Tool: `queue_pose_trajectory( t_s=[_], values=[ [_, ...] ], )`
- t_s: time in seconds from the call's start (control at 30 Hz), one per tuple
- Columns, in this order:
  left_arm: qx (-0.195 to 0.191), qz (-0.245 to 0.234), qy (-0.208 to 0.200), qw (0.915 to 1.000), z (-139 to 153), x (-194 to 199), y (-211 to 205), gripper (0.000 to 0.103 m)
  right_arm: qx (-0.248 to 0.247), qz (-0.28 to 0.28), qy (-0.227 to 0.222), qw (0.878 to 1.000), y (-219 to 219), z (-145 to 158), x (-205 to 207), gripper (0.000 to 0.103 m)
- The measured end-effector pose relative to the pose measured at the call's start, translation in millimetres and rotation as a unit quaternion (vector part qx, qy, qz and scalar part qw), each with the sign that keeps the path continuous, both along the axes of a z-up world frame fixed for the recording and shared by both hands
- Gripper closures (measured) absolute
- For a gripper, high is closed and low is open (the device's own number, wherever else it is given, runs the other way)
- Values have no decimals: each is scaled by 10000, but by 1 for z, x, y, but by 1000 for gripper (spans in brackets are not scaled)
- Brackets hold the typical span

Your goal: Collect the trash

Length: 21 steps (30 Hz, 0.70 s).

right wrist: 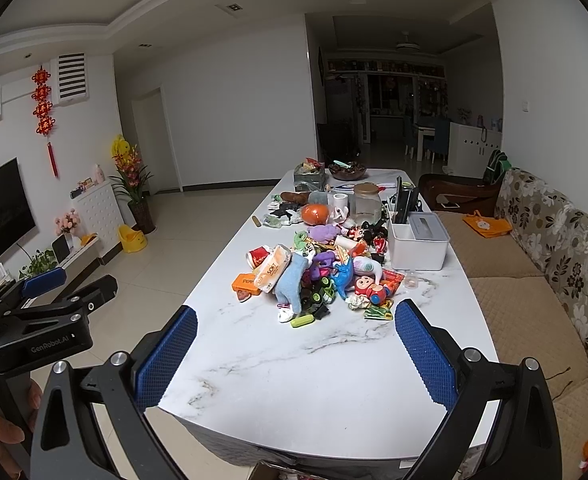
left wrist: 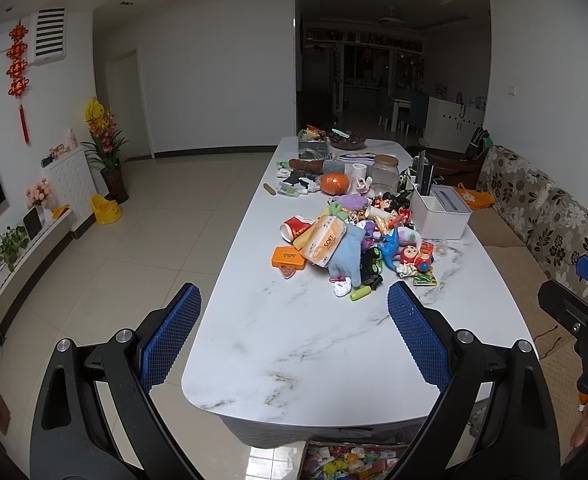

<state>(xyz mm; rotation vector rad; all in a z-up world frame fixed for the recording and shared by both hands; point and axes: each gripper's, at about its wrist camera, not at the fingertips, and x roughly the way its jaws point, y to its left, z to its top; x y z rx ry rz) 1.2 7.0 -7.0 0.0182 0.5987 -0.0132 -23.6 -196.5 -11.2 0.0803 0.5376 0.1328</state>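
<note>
Both grippers, left [left wrist: 294,316] and right [right wrist: 296,334], fingers spread, empty. White marble bench [left wrist: 314,340]: white plastic box [left wrist: 440,216] holds dark upright items; crumpled white paper [left wrist: 341,289] just before toy pile.

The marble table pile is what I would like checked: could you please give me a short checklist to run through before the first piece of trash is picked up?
1. Left tool open and empty: ok.
2. Right tool open and empty: ok.
3. Near end of the marble table free for the approach: ok, both tools are short of the pile.
4. Trash reachable at the pile's near edge: ok, a crumpled white wrapper and a crumpled paper ball lie exposed.
5. Trash separate from toys: not ok, the blue plush toy and the toy cars crowd against it.
6. Trash bin located: cannot tell, only a box of mixed items shows under the table end.
</note>
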Motion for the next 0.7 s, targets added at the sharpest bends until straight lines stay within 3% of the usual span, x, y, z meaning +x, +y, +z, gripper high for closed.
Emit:
queue_pose_trajectory(
  t_s=[0.7],
  values=[
    [8,22,50,10000,-3,0,-5,11,-5,-9,64,10000,4,0,-1,5]
  ],
)
